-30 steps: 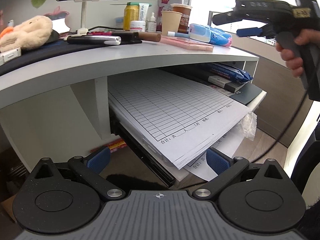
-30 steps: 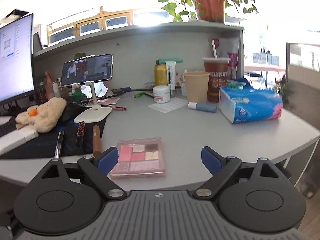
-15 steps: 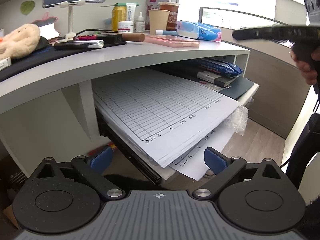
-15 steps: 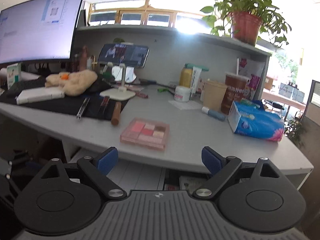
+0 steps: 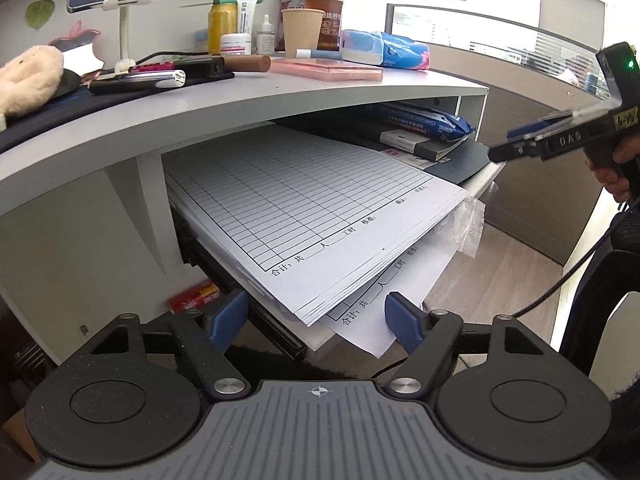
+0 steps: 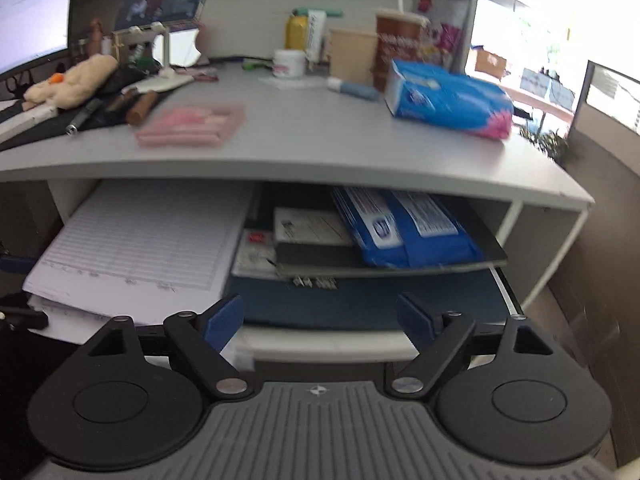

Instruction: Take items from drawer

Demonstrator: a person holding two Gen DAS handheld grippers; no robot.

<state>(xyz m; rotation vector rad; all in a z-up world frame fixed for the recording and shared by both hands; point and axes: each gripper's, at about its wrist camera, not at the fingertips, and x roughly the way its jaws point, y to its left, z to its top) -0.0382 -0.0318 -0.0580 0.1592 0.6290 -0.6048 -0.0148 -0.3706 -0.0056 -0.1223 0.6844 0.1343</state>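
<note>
Right wrist: tongs [image 6: 320,320] wide, empty

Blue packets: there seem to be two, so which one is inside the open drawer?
The flatter blue packet lying across the black book under the desktop. The puffier tissue pack sits up on the desk.

2 wrist views near the open drawer [image 5: 476,184], left from its left corner, right head-on, both sharing the paper stack [image 6: 136,240].

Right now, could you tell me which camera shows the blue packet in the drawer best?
The right wrist view: the blue packet lies nearly whole, resting on a black book, though slightly blurred. The left wrist view shows the packet sharper, but from the side and partly under the desk.
</note>
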